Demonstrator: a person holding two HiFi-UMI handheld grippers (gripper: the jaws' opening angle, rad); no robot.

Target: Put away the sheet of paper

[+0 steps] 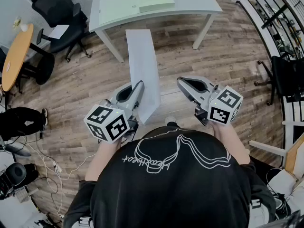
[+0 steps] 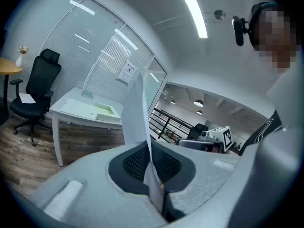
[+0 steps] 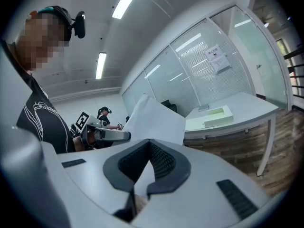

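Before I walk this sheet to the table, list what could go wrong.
1. Only the left gripper pinches the sheet of paper, at its near end; the free length could flop, crease or slip out.
2. The right gripper is off the sheet, so nothing backs that hold.
3. The far edge points at the table; it might snag on the rim and crumple.

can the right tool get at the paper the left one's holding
Probably yes: the paper sticks out of the shut left tool, and nothing stands between its edge and the right tool, whose jaws look shut and would need opening.
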